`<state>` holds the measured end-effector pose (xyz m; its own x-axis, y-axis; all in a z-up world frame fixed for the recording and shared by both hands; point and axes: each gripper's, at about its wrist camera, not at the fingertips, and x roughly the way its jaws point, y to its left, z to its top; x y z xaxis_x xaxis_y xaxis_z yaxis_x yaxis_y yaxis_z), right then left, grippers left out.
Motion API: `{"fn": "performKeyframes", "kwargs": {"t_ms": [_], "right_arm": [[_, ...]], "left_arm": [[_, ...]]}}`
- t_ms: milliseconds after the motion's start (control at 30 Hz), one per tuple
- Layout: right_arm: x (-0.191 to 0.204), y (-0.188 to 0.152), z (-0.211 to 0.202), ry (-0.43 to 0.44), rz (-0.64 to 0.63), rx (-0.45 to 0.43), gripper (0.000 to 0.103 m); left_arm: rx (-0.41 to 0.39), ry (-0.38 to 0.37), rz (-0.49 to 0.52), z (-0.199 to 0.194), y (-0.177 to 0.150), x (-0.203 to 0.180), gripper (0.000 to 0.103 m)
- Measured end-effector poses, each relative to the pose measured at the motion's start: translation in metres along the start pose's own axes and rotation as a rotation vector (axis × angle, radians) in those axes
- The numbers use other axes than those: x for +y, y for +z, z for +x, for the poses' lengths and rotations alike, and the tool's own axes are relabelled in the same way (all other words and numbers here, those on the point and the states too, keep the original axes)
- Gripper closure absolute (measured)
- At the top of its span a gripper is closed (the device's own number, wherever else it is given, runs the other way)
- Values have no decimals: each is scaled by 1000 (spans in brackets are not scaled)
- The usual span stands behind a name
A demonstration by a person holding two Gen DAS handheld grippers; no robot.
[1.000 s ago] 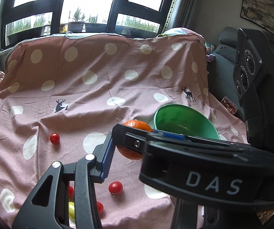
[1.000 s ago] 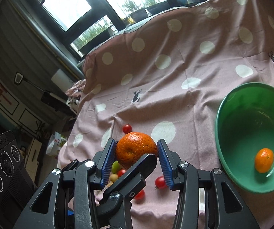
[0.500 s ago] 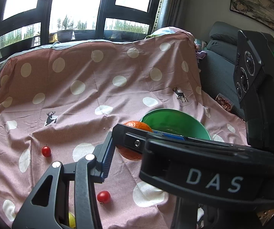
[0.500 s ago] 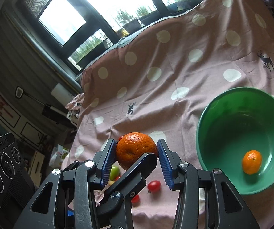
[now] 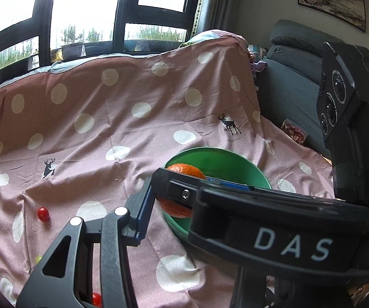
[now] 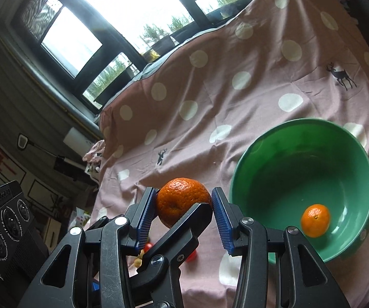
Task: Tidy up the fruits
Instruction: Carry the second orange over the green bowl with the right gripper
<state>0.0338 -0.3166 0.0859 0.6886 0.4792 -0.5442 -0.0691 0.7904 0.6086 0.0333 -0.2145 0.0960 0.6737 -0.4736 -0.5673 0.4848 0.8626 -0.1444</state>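
A large orange [image 6: 179, 195] sits between the blue pads of my right gripper [image 6: 184, 205], which is shut on it. My left gripper [image 5: 181, 197] grips the same orange [image 5: 184, 170] crosswise. Its left pad presses the fruit, while its other finger is hidden behind the right gripper's body. In the right wrist view one black finger [image 6: 184, 228] of the left gripper crosses in front of the orange. The green bowl [image 6: 300, 166] lies just right of the held fruit, with a small mandarin [image 6: 315, 220] inside. In the left wrist view the orange hangs at the near left rim of the bowl [image 5: 223, 160].
A pink polka-dot cloth [image 5: 107, 128] covers the surface. Cherry tomatoes lie on it at the left [image 5: 43, 213] and near the front edge [image 5: 96, 299], and another [image 6: 192, 256] below the grippers. A dark sofa [image 5: 292, 89] stands at the right, with windows behind.
Both grippers have carried the orange to the right, towards the green bowl. The bowl now looks nearer and larger, and the cherry tomatoes have slid off to the left and down.
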Motion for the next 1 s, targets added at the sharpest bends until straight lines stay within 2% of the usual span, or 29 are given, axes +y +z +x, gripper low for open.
{"fn": "performKeyframes", "kwargs": {"t_ms": [667,1000], "right_arm": [[-43,8,-15,-64,60,-34,55],[-68,11,-14,-102,112,-27,55]], "left_arm": [[33,-74,35,34,1,-34,60],[72,-122,14,57,-1,-42,60]]}}
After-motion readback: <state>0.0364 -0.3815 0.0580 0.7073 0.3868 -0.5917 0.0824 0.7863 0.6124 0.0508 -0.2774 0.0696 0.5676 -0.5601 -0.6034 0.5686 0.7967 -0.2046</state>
